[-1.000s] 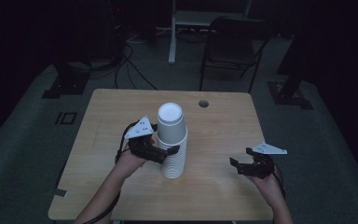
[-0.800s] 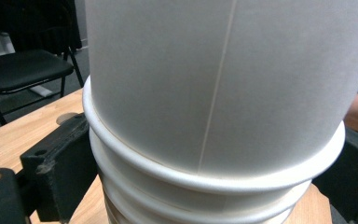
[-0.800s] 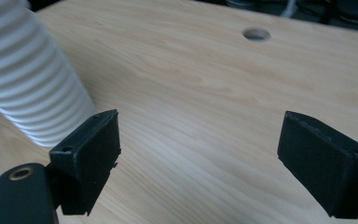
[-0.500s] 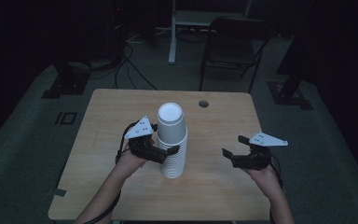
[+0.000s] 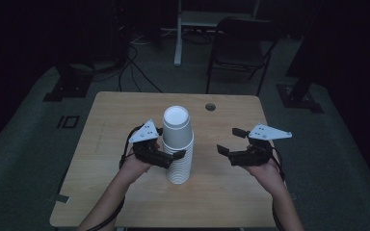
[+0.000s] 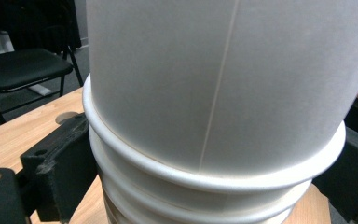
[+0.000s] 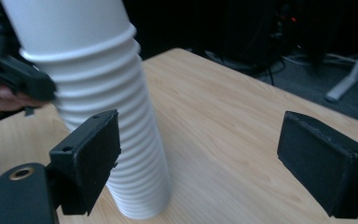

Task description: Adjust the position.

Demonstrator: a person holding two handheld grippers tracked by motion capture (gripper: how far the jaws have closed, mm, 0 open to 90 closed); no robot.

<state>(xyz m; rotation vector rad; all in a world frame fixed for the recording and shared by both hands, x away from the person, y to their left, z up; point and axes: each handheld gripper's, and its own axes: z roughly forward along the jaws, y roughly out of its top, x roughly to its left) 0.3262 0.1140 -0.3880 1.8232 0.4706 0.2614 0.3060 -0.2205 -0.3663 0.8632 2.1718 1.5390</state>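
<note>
A tall stack of white paper cups stands upside down near the middle of the wooden table, leaning a little. My left gripper holds the stack partway up from the left, with one black jaw against the cup rims on each side in the left gripper view. My right gripper hovers to the right of the stack, open, with nothing between its jaws. In the right gripper view the stack rises just beyond the left jaw, and the left hand and its gripper show at far left.
The table has a round cable hole near its far edge. A black folding chair and a desk leg stand on the dark floor beyond the table. Cables lie on the floor at the back left.
My right gripper has moved forward and leftward toward the stack, still open. The left gripper and the stack have stayed put.
</note>
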